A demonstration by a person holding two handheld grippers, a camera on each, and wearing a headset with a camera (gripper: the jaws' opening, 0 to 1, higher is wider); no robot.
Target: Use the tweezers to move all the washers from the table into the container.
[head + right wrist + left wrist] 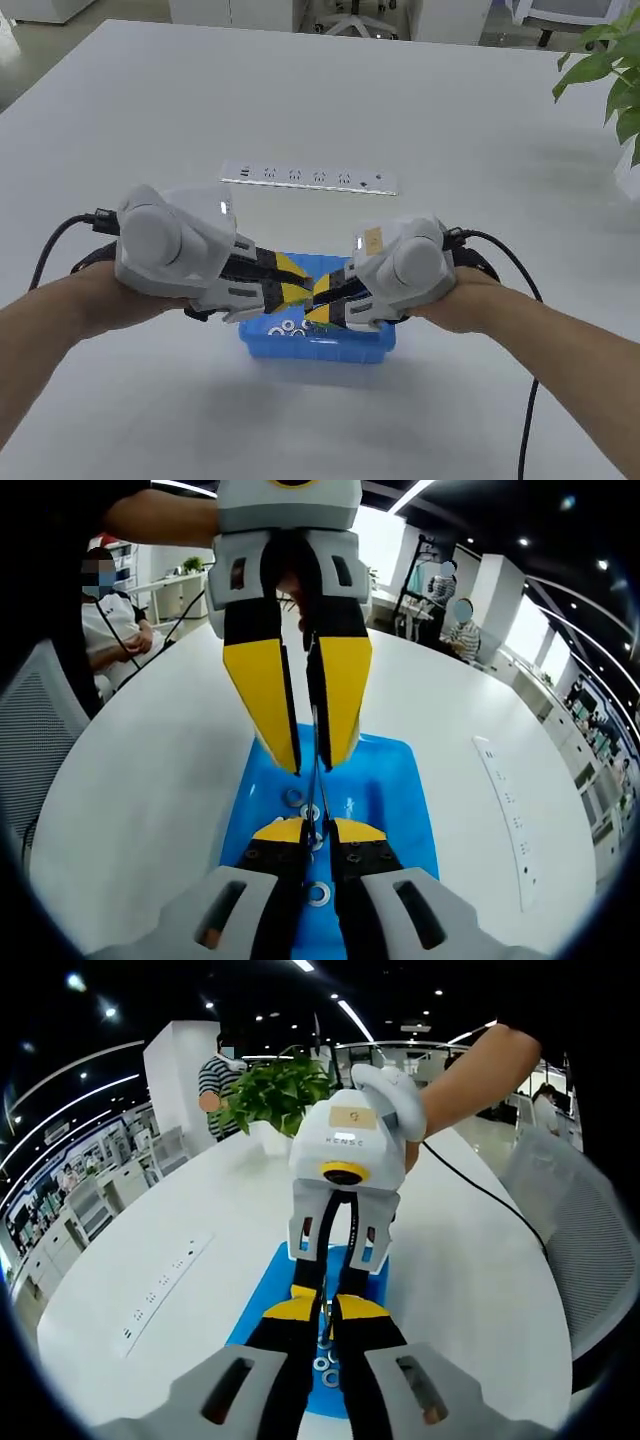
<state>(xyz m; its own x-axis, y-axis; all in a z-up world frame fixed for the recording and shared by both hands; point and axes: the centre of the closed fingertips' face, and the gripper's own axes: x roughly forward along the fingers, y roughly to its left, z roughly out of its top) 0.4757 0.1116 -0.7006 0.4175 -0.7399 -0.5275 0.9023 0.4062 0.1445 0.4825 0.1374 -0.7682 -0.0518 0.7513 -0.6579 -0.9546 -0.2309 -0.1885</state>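
1. Both grippers are being held tip to tip nearest the lens; the left gripper [295, 282] and right gripper [322, 300] are each being pressed together on the tweezers [316, 790].
2. Directly beneath them, the blue container [315, 355] is being hovered over.
3. The tweezers are being pointed down into it; whether a washer is being pinched at the tips cannot be told.
4. Several washers [293, 797] are being kept inside the container. Should one clamp be eased unevenly, the tweezers could twist or drop and a washer could be flicked out.
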